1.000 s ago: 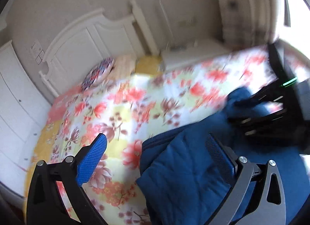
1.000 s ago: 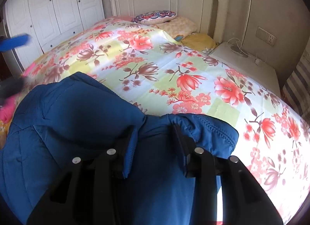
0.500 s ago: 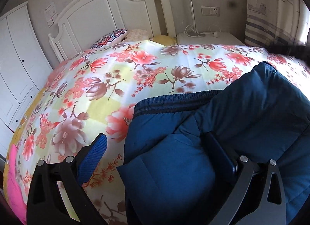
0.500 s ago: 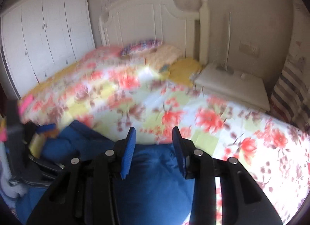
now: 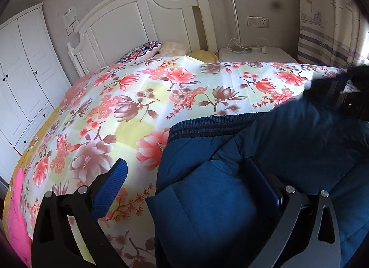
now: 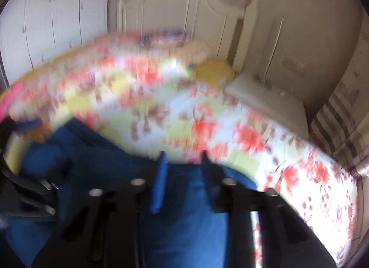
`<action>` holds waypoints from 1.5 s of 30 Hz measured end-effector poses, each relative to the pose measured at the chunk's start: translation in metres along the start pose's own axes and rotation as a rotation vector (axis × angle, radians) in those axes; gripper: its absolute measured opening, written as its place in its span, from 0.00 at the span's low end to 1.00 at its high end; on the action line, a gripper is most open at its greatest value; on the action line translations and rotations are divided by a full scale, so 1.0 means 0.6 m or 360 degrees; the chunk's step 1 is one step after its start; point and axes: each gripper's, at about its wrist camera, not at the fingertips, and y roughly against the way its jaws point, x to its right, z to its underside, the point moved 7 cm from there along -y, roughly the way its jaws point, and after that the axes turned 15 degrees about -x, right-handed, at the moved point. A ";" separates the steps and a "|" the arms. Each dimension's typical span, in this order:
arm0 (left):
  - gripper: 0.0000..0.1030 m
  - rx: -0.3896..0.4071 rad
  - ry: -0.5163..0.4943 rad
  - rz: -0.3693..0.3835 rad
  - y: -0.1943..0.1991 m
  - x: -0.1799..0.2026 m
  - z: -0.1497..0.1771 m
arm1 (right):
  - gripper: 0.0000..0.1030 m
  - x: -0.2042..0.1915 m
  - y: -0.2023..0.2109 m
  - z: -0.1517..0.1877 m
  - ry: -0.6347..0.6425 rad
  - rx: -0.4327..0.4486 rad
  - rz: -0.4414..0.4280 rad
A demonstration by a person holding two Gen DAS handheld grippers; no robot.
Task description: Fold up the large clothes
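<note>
A dark blue padded jacket [image 5: 276, 152] lies bunched on the flowered bedspread [image 5: 150, 97], its ribbed hem facing the headboard. My left gripper [image 5: 186, 164] is open wide. Its right finger rests against a folded lump of the jacket, and its blue left pad [image 5: 110, 187] hangs over bare bedspread. The right gripper shows as a dark shape [image 5: 346, 99] at the jacket's far right edge. In the blurred right wrist view the right gripper [image 6: 183, 156] hovers above the jacket [image 6: 184, 221]. Its jaws are closing, with a gap between them and no cloth in it.
A white headboard [image 5: 143, 19] and pillows [image 5: 143, 51] stand at the far end. A white nightstand [image 5: 258, 54] with a cable and a striped curtain [image 5: 327, 37] are at the right, and white wardrobe doors [image 5: 25, 72] at the left. Pink cloth [image 5: 16, 210] lies at the bed's left edge.
The right gripper let go of the jacket edge, lifted off it, and its jaws narrowed. The left gripper rolled level and sank closer to the jacket.
</note>
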 end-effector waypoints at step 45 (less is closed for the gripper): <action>0.96 -0.0039 0.0173 -0.0006 0.090 -0.082 0.229 | 0.73 -0.130 0.142 0.274 0.0081 0.0294 -0.0325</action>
